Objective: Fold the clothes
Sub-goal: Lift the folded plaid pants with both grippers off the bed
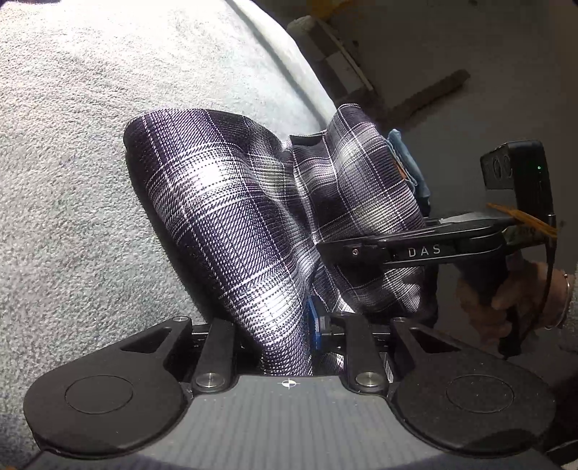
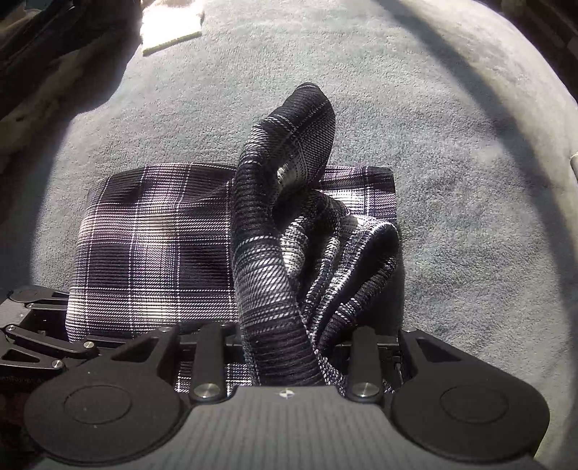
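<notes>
A pale grey fleece cover spreads over the surface, sunlit in patches (strongest at a far white slab); beyond its edge lies a dim beige floor.

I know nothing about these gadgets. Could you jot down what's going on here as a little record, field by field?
Activity: folding clothes, mid-fold
Garment: plaid cloth, dark with white lines, partly flat, partly lifted
Surface: grey fleecy blanket
Left gripper: clamped on a raised fold of the cloth
Right gripper: clamped on a bunched fold, pointing steeply down
Person: a hand with a bracelet holds the right gripper's handle
Also there: a pale folded item at the blanket's far edge
</notes>
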The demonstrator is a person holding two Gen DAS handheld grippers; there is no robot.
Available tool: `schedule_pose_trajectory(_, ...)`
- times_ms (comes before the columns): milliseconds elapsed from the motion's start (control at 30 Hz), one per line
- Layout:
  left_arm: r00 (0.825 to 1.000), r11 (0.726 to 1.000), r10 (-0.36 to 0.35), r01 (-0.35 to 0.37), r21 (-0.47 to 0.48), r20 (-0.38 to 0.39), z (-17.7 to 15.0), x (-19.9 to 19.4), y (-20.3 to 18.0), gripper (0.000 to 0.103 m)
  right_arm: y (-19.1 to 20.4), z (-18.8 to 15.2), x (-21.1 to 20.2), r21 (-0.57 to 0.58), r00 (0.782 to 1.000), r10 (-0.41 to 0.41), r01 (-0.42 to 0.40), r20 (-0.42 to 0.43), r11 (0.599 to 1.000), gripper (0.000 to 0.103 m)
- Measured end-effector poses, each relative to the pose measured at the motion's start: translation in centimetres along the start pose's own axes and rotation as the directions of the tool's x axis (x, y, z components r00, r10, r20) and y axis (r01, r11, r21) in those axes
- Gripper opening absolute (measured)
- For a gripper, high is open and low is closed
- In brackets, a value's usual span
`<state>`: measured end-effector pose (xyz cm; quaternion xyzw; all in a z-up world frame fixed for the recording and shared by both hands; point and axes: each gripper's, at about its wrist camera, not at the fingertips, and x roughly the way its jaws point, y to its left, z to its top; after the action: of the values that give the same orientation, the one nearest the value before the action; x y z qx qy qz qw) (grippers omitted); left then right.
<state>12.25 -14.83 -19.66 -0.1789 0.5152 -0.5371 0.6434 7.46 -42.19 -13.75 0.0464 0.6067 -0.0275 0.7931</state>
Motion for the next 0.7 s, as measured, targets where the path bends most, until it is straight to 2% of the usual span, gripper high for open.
schedule_pose_trajectory(167, 1.0, 1.0, -0.012, 0.012, -0.002, 0.012, 0.1, -0.4, 0.5, 0.021, -2.4, -1.2, 0.3, 0.074, 0.993, 0.103, -0.108, 0.065, 0.991, 0.04)
schedule_pose_trajectory(267, 1.0, 1.0, 0.007, -0.007, -0.02, 0.003, 0.2, -0.9, 0.6, 0.021, -3.5, -1.5, 0.5, 0.102, 0.985, 0.151, -0.159, 0.08, 0.982, 0.041)
schedule_pose_trajectory(467, 0.997, 0.997, 0.082, -0.083, -0.006, -0.005, 0.2, -1.0, 0.2, 0.022, -4.5, -1.6, 0.7, 0.052, 0.97, 0.219, -0.225, 0.11, 0.973, 0.04)
schedule_pose_trajectory(700, 0.975, 0.973, 0.221, -0.222, 0.065, 0.032, 0.1, -1.2, -2.6, 0.015, -4.5, -3.7, -0.2, -0.043, 0.938, 0.24, -0.237, 0.251, 0.971, 0.031)
